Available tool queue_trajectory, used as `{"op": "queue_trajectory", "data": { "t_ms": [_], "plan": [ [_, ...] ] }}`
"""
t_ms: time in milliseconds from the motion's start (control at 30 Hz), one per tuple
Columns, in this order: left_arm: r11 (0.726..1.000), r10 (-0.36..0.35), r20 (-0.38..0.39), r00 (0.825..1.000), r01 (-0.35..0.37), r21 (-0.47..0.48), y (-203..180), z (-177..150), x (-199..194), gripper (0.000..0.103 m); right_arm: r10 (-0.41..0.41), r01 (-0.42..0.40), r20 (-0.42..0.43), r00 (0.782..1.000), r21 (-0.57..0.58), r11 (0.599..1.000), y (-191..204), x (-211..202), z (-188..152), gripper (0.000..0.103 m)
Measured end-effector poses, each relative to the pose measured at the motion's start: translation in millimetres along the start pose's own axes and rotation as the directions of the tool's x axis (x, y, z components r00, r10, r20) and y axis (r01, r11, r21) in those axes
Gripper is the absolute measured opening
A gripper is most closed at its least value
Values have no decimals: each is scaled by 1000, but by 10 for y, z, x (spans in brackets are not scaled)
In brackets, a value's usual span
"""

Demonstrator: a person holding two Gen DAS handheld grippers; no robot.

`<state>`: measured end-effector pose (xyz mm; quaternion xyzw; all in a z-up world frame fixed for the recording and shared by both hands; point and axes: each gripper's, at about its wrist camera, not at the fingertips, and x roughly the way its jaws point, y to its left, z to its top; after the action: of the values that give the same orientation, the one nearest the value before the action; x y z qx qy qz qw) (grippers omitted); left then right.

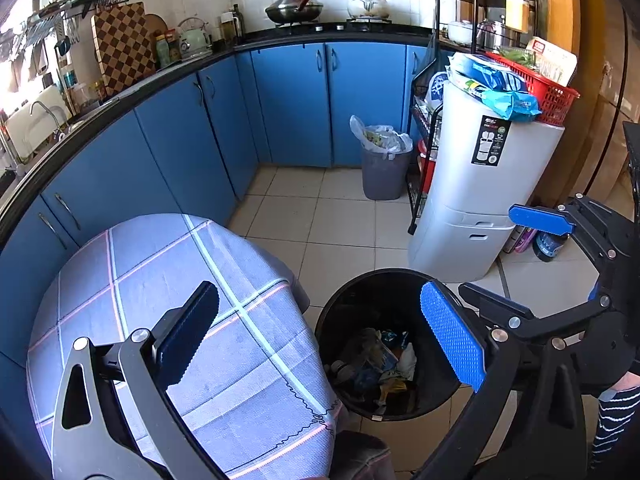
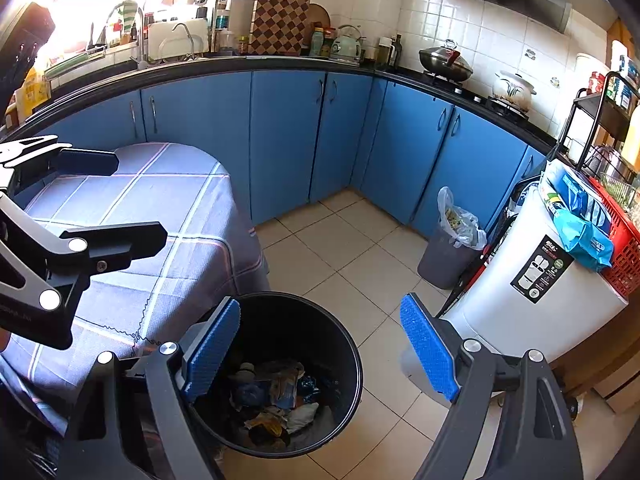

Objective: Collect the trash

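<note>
A black round trash bin [image 1: 436,396] [image 2: 280,320] stands on the tiled floor beside a table with a blue checked cloth [image 1: 160,264] [image 2: 168,200]. Crumpled wrappers and other trash [image 1: 380,364] [image 2: 280,392] lie at its bottom. My left gripper [image 1: 320,320] [image 2: 140,200] hangs open over the table's edge and the bin's left rim, with nothing between its fingers. My right gripper [image 2: 320,336] [image 1: 492,252] is open above the bin's mouth, also empty. No loose trash shows on the cloth.
A grey bin lined with a full plastic bag [image 1: 384,168] [image 2: 448,256] stands in the cabinet corner. A white appliance [image 1: 480,184] [image 2: 540,280] carries a red basket [image 1: 548,88] and blue packs. Blue cabinets [image 1: 288,100] line the walls. A striped sleeve [image 1: 612,420] shows at right.
</note>
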<state>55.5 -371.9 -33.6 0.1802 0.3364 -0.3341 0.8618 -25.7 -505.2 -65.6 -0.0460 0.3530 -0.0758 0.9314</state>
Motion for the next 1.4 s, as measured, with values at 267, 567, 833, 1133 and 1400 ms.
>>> {"op": "queue_trajectory", "data": {
  "t_ms": [267, 567, 833, 1133, 1400],
  "plan": [
    [1000, -19, -8, 1000, 19, -24, 58, -22, -9, 100, -2, 2, -4, 1000, -2, 1000, 42, 10, 16, 80],
    [999, -40, -25, 999, 40, -37, 98, -44, -12, 100, 4, -4, -8, 1000, -4, 1000, 48, 50, 12, 80],
    [998, -41, -42, 998, 39, -50, 100, -51, 39, 100, 7, -7, -12, 1000, -1, 1000, 54, 56, 1, 80],
    [998, -54, -37, 998, 53, -26, 23, -62, 40, 100, 7, -7, -10, 1000, 8, 1000, 34, 49, -10, 80],
    [998, -55, -47, 997, 54, -10, -16, -63, 64, 100, 7, -7, -11, 1000, 3, 1000, 46, 44, -2, 80]
  ]
}}
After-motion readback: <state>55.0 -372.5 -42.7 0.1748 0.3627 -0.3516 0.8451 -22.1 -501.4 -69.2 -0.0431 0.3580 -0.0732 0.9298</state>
